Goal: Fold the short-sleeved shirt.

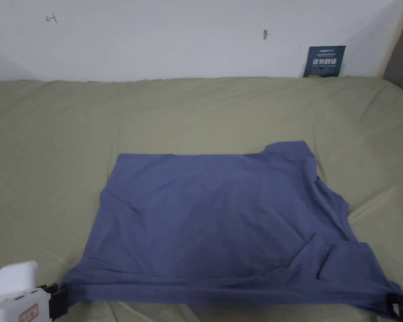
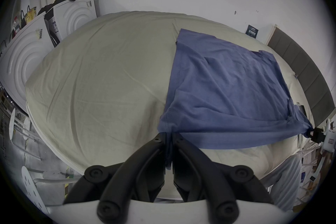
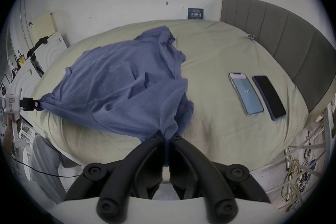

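Note:
A blue short-sleeved shirt [image 1: 221, 222] lies spread on a pale green bed sheet [image 1: 53, 167], its near edge pulled taut between both grippers. My left gripper [image 1: 62, 299] at the lower left of the head view is shut on the shirt's near left corner [image 2: 170, 138]. At the lower right, my right gripper [image 1: 396, 308] is shut on the near right corner by a sleeve [image 3: 168, 134]. In the left gripper view the shirt [image 2: 227, 86] stretches to the right gripper [image 2: 311, 132]. In the right gripper view the shirt [image 3: 118, 78] runs to the left gripper [image 3: 35, 104].
Two phones [image 3: 245, 93] [image 3: 270, 96] lie on the sheet to the right of the shirt. A grey padded headboard [image 3: 283, 38] bounds the bed's right side. A dark sign [image 1: 323, 61] leans on the white wall. White appliances [image 2: 27, 57] stand left of the bed.

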Demonstrator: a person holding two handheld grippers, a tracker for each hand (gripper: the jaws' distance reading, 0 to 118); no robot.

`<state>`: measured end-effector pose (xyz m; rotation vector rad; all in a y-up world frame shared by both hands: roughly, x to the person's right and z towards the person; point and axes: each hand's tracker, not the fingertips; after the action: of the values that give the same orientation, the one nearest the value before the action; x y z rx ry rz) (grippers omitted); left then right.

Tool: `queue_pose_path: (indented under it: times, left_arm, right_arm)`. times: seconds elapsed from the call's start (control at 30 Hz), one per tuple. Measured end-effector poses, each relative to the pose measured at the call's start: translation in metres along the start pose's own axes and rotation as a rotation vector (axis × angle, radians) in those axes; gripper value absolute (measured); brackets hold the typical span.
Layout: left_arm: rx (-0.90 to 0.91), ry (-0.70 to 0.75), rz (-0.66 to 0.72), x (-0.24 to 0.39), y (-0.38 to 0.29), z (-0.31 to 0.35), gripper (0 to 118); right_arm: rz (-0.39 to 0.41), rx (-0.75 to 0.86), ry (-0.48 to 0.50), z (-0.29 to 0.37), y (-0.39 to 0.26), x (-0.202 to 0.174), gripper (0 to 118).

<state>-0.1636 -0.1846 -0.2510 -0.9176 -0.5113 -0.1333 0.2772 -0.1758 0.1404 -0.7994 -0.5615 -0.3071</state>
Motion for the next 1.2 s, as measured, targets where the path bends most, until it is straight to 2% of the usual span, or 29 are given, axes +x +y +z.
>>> queue_pose_path:
  times: [0.27,0.37,0.47,0.6,0.9,1.03,1.07,1.1,1.13,1.17,1.2]
  left_arm:
    - [0.052,-0.001,-0.042,0.007,0.062,-0.009,5]
    - [0.057,0.007,-0.055,0.016,0.088,-0.020,5]
    - [0.047,-0.013,-0.009,0.018,0.112,-0.040,5]
    - [0.043,0.002,-0.008,0.028,0.137,-0.073,5]
    - [-0.004,0.025,-0.023,0.051,0.161,-0.123,5]
    - [-0.026,0.034,-0.009,0.045,0.164,-0.145,5]
    - [-0.028,0.024,-0.008,0.043,0.163,-0.146,8]
    - [-0.015,0.005,-0.013,0.043,0.160,-0.145,32]
    - [-0.011,0.004,-0.016,0.044,0.159,-0.144,79]
    - [-0.032,0.023,-0.020,0.040,0.160,-0.147,118]
    - [-0.078,0.029,-0.011,0.038,0.158,-0.148,114]
  right_arm:
    - [0.049,0.060,0.002,-0.006,0.072,-0.004,8]
    - [0.031,0.064,0.009,-0.024,0.100,0.001,8]
    - [-0.006,0.055,0.015,-0.047,0.126,0.005,8]
    - [0.014,0.024,0.007,-0.089,0.149,0.011,8]
    - [-0.008,-0.070,-0.009,-0.174,0.168,0.029,8]
    - [-0.035,-0.090,-0.007,-0.189,0.165,0.033,9]
    - [-0.054,-0.085,-0.008,-0.190,0.163,0.034,21]
    - [-0.067,-0.081,-0.016,-0.189,0.162,0.033,47]
    - [-0.068,-0.076,-0.030,-0.187,0.160,0.034,80]
    - [-0.063,-0.076,-0.031,-0.185,0.158,0.035,108]
    - [-0.064,-0.077,-0.039,-0.180,0.155,0.034,112]
